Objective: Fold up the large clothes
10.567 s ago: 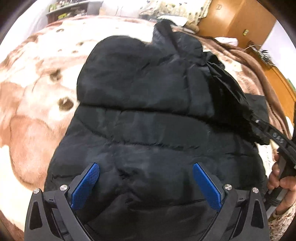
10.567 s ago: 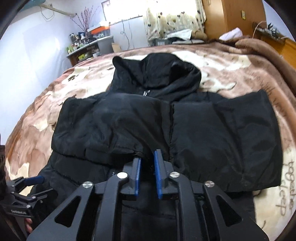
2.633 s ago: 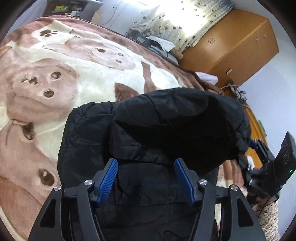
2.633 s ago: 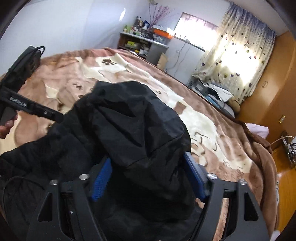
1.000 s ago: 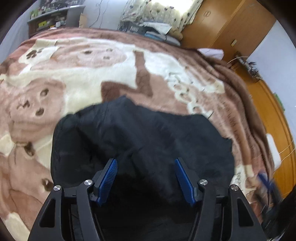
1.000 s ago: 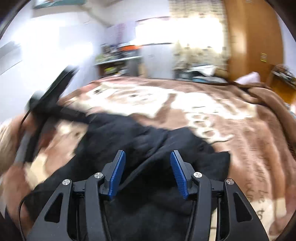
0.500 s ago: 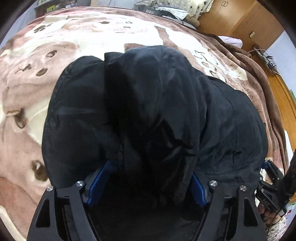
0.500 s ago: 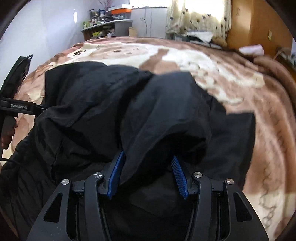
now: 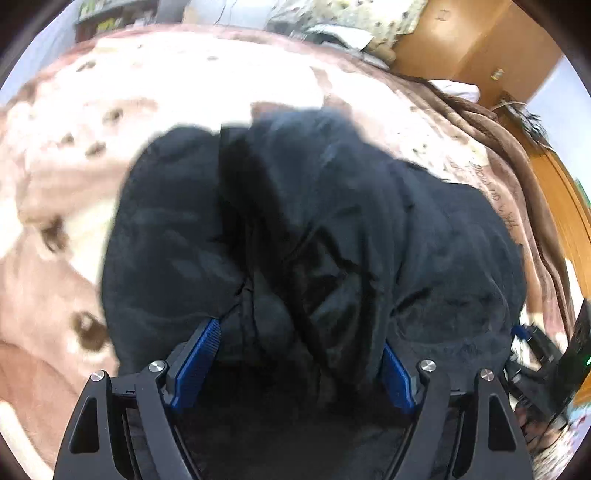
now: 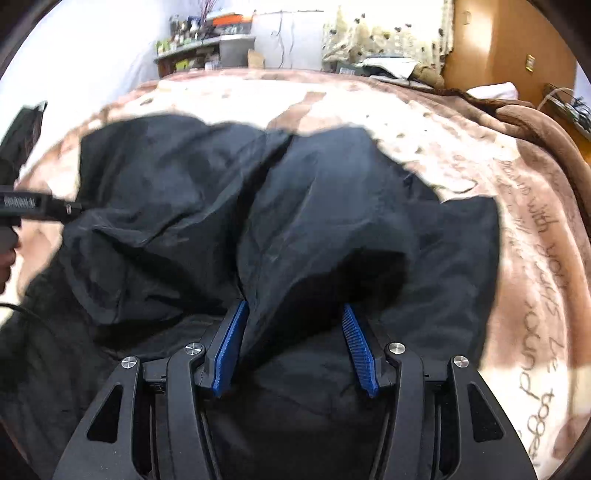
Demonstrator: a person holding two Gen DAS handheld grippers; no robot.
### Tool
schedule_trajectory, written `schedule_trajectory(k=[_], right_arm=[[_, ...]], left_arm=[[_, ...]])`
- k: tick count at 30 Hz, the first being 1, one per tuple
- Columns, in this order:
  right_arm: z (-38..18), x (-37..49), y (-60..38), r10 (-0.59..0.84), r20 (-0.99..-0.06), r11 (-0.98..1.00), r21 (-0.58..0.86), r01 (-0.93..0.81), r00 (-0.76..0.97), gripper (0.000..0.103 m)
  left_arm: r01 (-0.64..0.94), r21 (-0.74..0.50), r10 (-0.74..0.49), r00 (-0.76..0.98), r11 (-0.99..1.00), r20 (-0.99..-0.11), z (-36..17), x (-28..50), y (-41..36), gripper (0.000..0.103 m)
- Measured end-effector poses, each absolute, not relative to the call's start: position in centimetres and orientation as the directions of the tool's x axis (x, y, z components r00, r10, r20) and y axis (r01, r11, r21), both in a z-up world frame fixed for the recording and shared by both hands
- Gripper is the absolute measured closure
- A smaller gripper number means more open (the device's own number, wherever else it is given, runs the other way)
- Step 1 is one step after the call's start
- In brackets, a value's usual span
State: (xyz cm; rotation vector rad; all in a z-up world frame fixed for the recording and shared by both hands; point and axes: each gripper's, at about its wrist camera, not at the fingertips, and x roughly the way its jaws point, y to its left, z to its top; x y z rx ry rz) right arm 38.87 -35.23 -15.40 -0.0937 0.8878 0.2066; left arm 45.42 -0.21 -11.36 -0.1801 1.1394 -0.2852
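Right now your big black puffy jacket (image 9: 303, 236) lies in a soft heap on the brown and cream blanket (image 9: 66, 229) that covers the bed. It is bunched up and folded over itself, with a thick fold running down the middle.

Your left gripper (image 9: 295, 363) has its two blue pads (image 9: 197, 363) spread wide apart. A fat lump of jacket sits in the gap between them and spills over the right pad. The pads are not squeezing it; the cloth just rests there between the wide jaws.

Your right gripper (image 10: 295, 349) is spread apart too, though a bit less wide. A hanging fold of the jacket (image 10: 280, 236) drops down between its blue pads (image 10: 229, 350). The cloth touches the left pad and drapes in front of the right one. These jaws are not squeezing the fold either.

From the right camera, your left gripper (image 10: 29, 206) shows at the far left edge, beside the jacket's left side. From the left camera, your right gripper (image 9: 535, 343) shows blurry at the far right edge, by the jacket's right side.

Behind the bed you can see a wooden wardrobe (image 10: 491, 44), spotted curtains (image 10: 384, 33), and a shelf of small things (image 10: 199, 40).
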Motion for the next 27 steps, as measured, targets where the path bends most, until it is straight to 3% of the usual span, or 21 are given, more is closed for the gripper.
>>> schedule_trajectory(k=[3, 10, 14, 21, 24, 25, 27], right_arm=[[-12.1, 37.2, -35.6, 0.142, -0.725, 0.971, -0.030, -0.237, 0.674, 0.049], [-3.4, 32.5, -38.6, 0.137, -0.623, 0.978, -0.036, -0.204, 0.770, 0.049], [2.3, 27.3, -42.3, 0.054, -0.580, 0.990, -0.078, -0.121, 0.813, 0.049], [13.4, 14.2, -51.1, -0.322, -0.478, 0.925, -0.344, 0.163, 0.818, 0.049], [17.3, 10.5, -53.3, -0.505, -0.384, 0.823, -0.484, 0.297, 0.773, 0.034], [17.8, 10.0, -53.5, -0.549, -0.344, 0.787, -0.521, 0.332, 0.762, 0.033], [17.0, 10.3, -54.1, -0.528, -0.359, 0.810, -0.485, 0.330, 0.769, 0.033]], left_arm=[[0.199, -0.240, -0.306, 0.451, 0.950, -0.839, -8.0, 43.9, -0.1, 0.023], [0.187, -0.290, -0.345, 0.541, 0.938, -0.767, -0.5, 43.1, 2.8, 0.023], [0.198, -0.268, -0.333, 0.574, 0.943, -0.748, 2.5, 42.2, 3.6, 0.023], [0.209, -0.282, -0.351, 0.564, 0.936, -0.748, 3.8, 40.0, 2.9, 0.023], [0.202, -0.305, -0.366, 0.553, 0.931, -0.749, 3.4, 39.8, 2.1, 0.023], [0.195, -0.301, -0.359, 0.554, 0.933, -0.752, 3.2, 39.8, 1.8, 0.023], [0.199, -0.296, -0.356, 0.547, 0.934, -0.757, 2.6, 39.9, 0.8, 0.023]])
